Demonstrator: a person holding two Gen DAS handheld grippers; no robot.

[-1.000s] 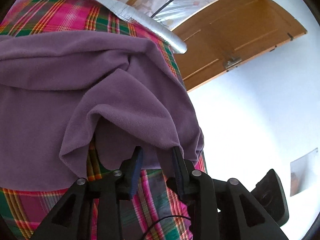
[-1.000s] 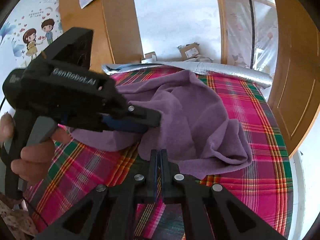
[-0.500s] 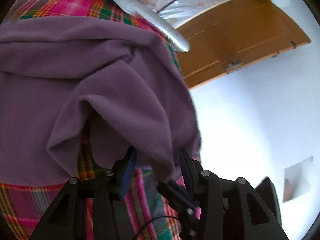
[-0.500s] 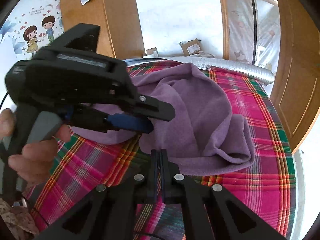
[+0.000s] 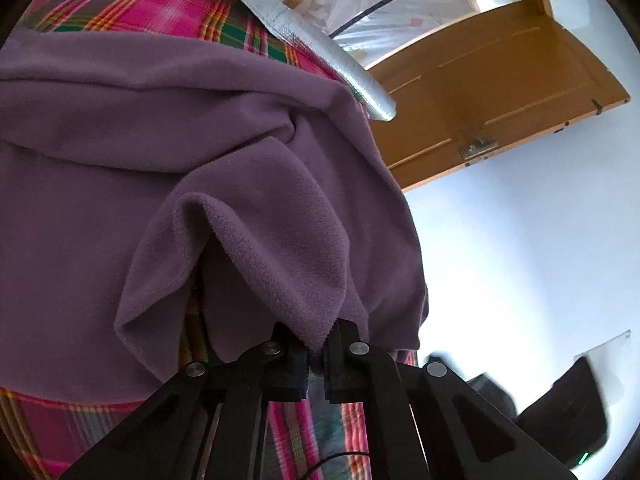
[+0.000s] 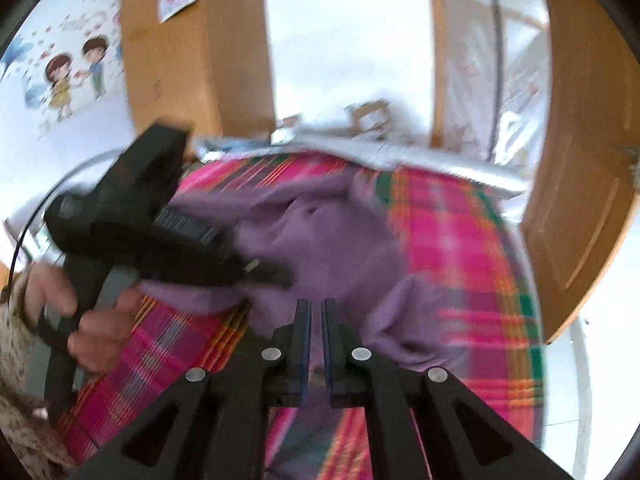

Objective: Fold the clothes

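Purple fleece garment (image 5: 168,168): corner is being pinched by the left gripper (image 5: 317,354) over a plaid bedcover (image 6: 460,256). Right gripper (image 6: 316,320): jaws just being parted slightly, nothing between them.

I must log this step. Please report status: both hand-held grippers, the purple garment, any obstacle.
Left hand-held gripper just closed, pinching purple fleece garment corner. Right hand-held gripper just opened slightly, holds nothing. No obstacle seen.

Bed (image 6: 460,248) under a pink, green and orange plaid sheet (image 5: 168,0). A crumpled purple fleece (image 5: 120,184) lies on the sheet, covering its middle; plaid shows on all sides of the fleece. Beyond the fleece, a silver padded mat (image 5: 340,68) runs along the bed's far edge.
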